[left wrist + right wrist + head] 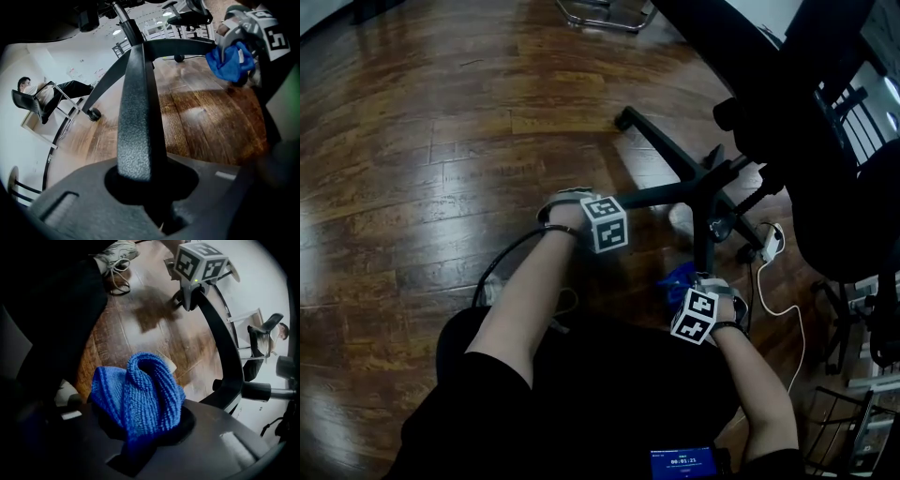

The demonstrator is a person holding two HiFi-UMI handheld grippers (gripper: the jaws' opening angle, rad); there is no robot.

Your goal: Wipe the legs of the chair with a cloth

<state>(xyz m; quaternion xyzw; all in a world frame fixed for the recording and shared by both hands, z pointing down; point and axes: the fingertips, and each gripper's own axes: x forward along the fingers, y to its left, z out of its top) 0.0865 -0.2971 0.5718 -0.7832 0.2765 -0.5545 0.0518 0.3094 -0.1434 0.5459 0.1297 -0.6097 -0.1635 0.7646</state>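
The black office chair's star base stands on the wood floor at centre right. My left gripper is shut on one black chair leg, which runs from between its jaws up to the hub. The left gripper itself fills the bottom of its own view. A bunched blue cloth is clamped in my right gripper. In the head view that right gripper holds the cloth just below the near leg, to the right of the held leg. The cloth hangs clear of the legs.
A white plug with a cable lies on the floor by the base's right side. The chair's dark seat and back loom at the right. A metal chair frame stands at the top. A seated person is far off. My shoe is near.
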